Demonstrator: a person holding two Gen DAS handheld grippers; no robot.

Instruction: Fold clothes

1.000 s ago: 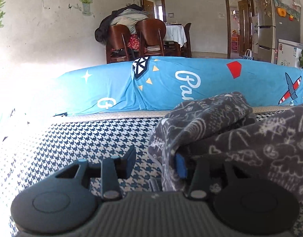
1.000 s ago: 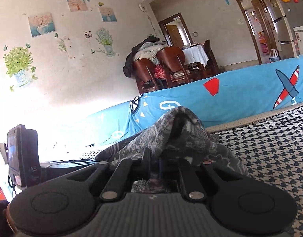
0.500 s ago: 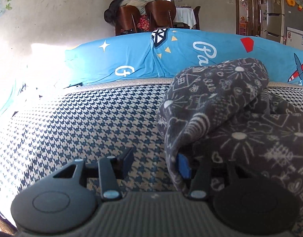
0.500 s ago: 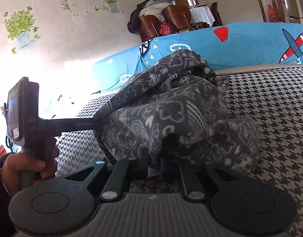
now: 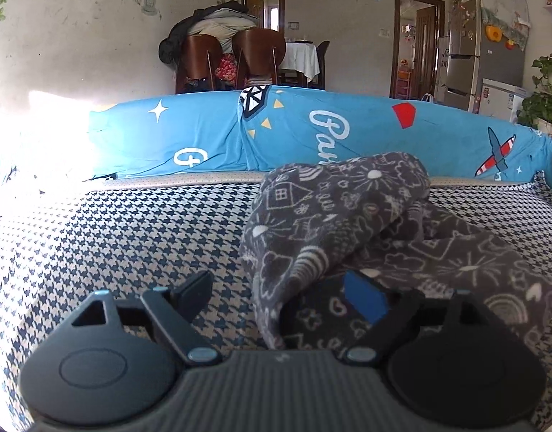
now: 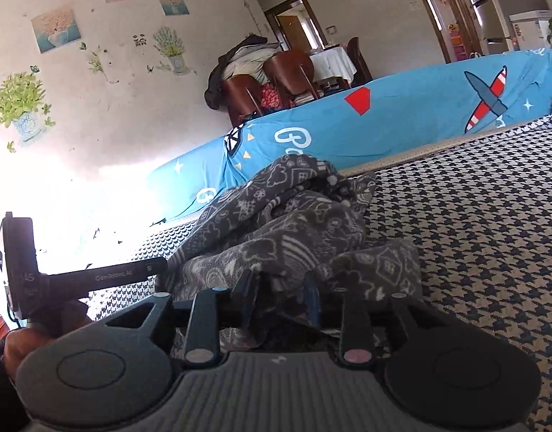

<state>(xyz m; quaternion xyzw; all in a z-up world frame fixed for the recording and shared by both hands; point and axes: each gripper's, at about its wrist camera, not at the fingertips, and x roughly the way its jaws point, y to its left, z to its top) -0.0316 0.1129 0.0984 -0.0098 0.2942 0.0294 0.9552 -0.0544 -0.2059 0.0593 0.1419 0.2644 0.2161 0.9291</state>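
Note:
A grey fleece garment (image 5: 348, 216) with white doodles lies bunched on the houndstooth cover (image 5: 114, 234). My left gripper (image 5: 279, 295) is at its left edge, jaws opening wide. A hem of the cloth hangs loose between the bare left finger and the blue right pad (image 5: 366, 298). My right gripper (image 6: 280, 297) is at the near side of the garment (image 6: 294, 223). Its jaws are opening, and a fold sits slack between the parted fingers. In the right wrist view the left tool's body (image 6: 20, 273) is at the far left, held by a hand (image 6: 23, 342); its tips are hidden behind the cloth.
A blue printed cover (image 5: 204, 136) forms a raised ridge along the far edge of the surface. Beyond it stand wooden chairs (image 5: 204, 61) piled with clothes, a table and a fridge (image 5: 474, 54). Houndstooth surface stretches right of the garment (image 6: 474, 234).
Both pairs of jaws have spread, the left by far more. The garment, pinched and lifted before, has sunk onto the cover as both grippers moved on and slightly down.

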